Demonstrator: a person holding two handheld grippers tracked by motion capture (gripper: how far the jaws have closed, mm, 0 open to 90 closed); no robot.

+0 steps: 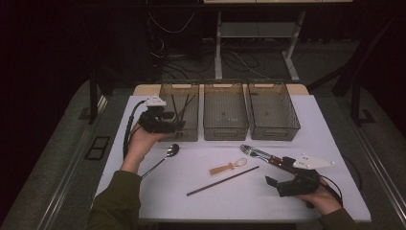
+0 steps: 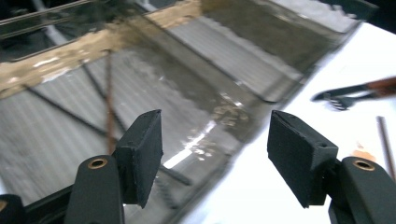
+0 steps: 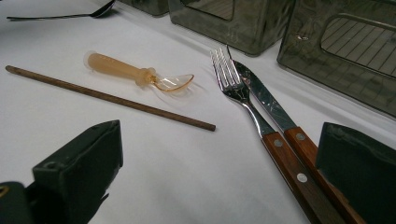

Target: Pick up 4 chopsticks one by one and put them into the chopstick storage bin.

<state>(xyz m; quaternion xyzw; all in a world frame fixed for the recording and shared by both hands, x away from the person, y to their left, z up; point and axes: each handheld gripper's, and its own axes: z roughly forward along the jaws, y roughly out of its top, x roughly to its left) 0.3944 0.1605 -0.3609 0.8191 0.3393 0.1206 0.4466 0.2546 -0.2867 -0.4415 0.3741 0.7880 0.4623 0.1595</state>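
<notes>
Both pairs of jaws stand apart with nothing between them. The left gripper (image 1: 168,125) hangs at the near edge of the left bin (image 1: 190,136), its black pads open over the bin's ribbed floor. In the left gripper view, thin dark chopsticks (image 2: 110,102) lie slanted inside that bin, so at least part of the sorting looks done. The right gripper (image 1: 277,184) rests low on the white table (image 1: 287,201), its open jaws pointing across the table towards the loose cutlery, with a fork (image 3: 243,95) and a knife (image 3: 268,105) lying side by side and touching just beside its right jaw, both with wooden handles.

Farther out on the table lie one more brown chopstick (image 3: 109,98), a small amber plastic spoon (image 3: 135,74) just beyond it, and a metal spoon (image 1: 167,154) near the person's left hand (image 1: 141,141).

Three smoky see-through bins sit in a row at the far side. The middle bin (image 1: 226,132) and the right bin (image 1: 275,134) appear empty, though small items would be hard to make out.

Judging from this, the work is at an early stage: chopsticks are in the left bin, while five pieces remain on the table, namely the chopstick, two spoons, fork and knife. The fork and knife lie nearest the right gripper.
</notes>
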